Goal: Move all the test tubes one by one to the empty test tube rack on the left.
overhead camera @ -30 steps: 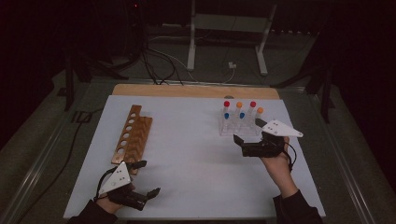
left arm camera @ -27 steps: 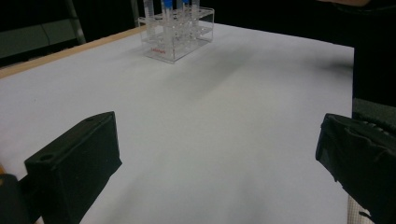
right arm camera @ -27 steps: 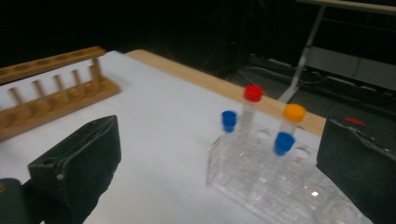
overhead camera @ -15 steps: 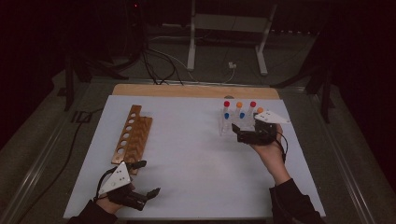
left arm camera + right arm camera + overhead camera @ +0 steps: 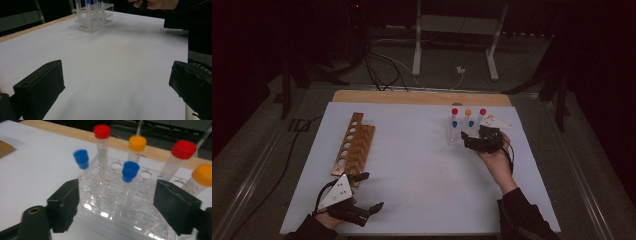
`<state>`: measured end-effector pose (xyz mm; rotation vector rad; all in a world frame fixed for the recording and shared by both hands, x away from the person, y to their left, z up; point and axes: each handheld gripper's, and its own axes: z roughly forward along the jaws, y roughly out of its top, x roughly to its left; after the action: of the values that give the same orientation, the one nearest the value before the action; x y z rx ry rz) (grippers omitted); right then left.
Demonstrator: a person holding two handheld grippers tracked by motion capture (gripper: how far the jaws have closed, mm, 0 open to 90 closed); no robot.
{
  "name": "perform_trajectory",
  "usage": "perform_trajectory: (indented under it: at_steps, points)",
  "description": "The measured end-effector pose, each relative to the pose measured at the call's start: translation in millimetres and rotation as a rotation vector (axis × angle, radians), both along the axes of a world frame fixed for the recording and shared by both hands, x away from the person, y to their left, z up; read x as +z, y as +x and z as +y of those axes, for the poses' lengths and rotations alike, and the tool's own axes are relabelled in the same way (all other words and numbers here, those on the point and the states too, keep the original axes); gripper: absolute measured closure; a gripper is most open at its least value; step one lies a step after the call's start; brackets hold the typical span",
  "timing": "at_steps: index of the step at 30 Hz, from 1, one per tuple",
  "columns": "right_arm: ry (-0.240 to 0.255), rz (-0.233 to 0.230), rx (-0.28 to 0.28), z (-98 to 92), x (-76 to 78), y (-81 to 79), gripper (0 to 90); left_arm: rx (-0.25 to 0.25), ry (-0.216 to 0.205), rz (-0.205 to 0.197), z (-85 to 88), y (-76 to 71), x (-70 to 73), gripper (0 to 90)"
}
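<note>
Six capped tubes are seen standing in a clear plastic rack point(image 5: 120, 202) at the far right of the white table point(image 5: 422, 165); in the right gripper view two blue-capped tubes, point(image 5: 81, 158) and point(image 5: 130, 171), stand nearest the camera, a red-capped tube point(image 5: 102, 131) and an orange-capped tube point(image 5: 137, 143) rise behind them, and a second red-capped tube point(image 5: 183, 149) and a second orange-capped tube point(image 5: 203, 174) lean at the right edge. The right gripper point(image 5: 472, 138) is held against the near right side of the rack in the high view; its jaws have just been closing, yet they are seen standing well apart, one at each side of the rack's near corner, with the nearer blue-capped tube in line between them and no pad pressed on anything. The left gripper point(image 5: 368, 192) is held low near the table's near left corner, just short of a wooden rack point(image 5: 353, 145) with a row of round holes, which lies flat at the left; its jaws are spread wide over bare table, nothing being held between them; in the left gripper view the clear rack is seen far off across the table, with the person's other hand point(image 5: 156, 3) beside it.
</note>
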<state>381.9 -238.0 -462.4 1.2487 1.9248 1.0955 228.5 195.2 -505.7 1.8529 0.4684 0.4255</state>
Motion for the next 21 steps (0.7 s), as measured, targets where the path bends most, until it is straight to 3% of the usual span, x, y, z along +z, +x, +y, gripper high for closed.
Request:
perform_trajectory:
  at_steps: [10,21]
  points:
    - [0.046,0.076,-0.055,-3.8,-3.6,12.8,46.7,0.001,-0.002,0.002,0.5,0.1,0.0,0.5]
    - [0.044,0.096,-0.055,0.4,-6.8,22.8,61.5,0.002,0.001,0.003,0.6,0.1,-0.3,0.5]
